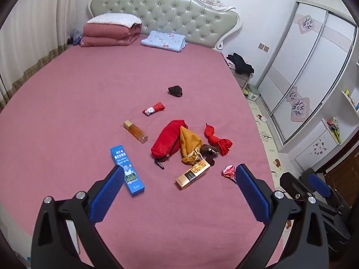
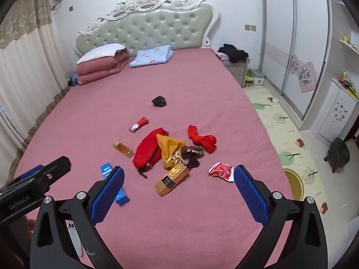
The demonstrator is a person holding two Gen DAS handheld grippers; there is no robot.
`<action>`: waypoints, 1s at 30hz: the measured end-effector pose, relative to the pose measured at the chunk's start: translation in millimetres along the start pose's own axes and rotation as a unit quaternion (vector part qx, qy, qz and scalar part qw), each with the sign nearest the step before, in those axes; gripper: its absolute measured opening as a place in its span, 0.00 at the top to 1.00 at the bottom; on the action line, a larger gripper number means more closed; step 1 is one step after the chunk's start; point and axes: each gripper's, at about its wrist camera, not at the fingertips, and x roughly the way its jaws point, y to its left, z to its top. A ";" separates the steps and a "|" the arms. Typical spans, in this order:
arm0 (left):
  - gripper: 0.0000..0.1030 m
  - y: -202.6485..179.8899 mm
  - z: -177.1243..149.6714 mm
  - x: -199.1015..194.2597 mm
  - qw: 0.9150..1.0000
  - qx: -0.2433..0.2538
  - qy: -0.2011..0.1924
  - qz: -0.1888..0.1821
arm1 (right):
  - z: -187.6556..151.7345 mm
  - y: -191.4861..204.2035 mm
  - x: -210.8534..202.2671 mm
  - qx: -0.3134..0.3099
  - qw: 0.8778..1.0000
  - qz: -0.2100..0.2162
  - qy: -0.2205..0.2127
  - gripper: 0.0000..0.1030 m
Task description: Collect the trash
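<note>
Clutter lies on a pink bed (image 1: pixel 89 94) (image 2: pixel 190 224): a crumpled red-silver wrapper (image 1: pixel 228 172) (image 2: pixel 221 170), a gold box (image 1: pixel 193 174) (image 2: pixel 171 179), a blue box (image 1: pixel 126 170) (image 2: pixel 106 170), an amber bottle (image 1: pixel 135 131) (image 2: pixel 123 149), a red tube (image 1: pixel 153 108) (image 2: pixel 139 124), a red pouch (image 1: pixel 168 141) (image 2: pixel 149 149), a yellow drawstring bag (image 1: pixel 189 144) (image 2: pixel 170 150), red cloth (image 1: pixel 216 140) (image 2: pixel 202 140) and a dark wad (image 1: pixel 175 90) (image 2: pixel 159 101). My left gripper (image 1: pixel 179 177) and right gripper (image 2: pixel 178 177) hover open and empty above the near items.
A folded pink quilt (image 1: pixel 110 33) and blue pillow (image 1: pixel 163 40) lie by the headboard. A nightstand (image 2: pixel 235 69) with dark clothes stands right of the bed, then a wardrobe (image 2: pixel 296 44), a play mat (image 2: pixel 291 148) and a dark stool (image 2: pixel 338 153).
</note>
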 end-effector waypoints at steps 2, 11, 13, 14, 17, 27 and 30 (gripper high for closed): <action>0.04 -1.3 -1.9 -4.7 1.000 0.003 -0.003 -0.001 | 2.4 2.5 2.4 -0.002 1.000 0.007 0.005 0.08; 0.04 -2.3 4.9 -8.0 0.999 0.000 -0.027 0.023 | 0.3 12.6 9.7 -0.010 1.000 -0.010 -0.026 0.08; 0.04 -2.5 6.1 -8.9 1.000 0.003 -0.027 0.012 | -0.3 9.9 11.0 -0.011 1.000 -0.006 -0.027 0.08; 0.04 -4.1 6.9 -7.5 1.000 0.007 -0.025 0.017 | 0.2 10.8 10.8 -0.013 1.000 -0.001 -0.028 0.08; 0.04 -5.5 7.3 -0.4 0.999 0.015 -0.012 0.035 | -0.2 14.7 10.8 -0.030 0.999 -0.005 -0.030 0.08; 0.04 2.6 3.5 3.1 0.999 0.004 0.000 0.031 | 1.5 18.5 14.4 -0.043 0.999 -0.001 -0.026 0.08; 0.04 1.2 3.2 2.9 0.999 0.007 0.000 0.040 | 1.3 16.0 16.7 -0.036 0.999 -0.012 -0.022 0.08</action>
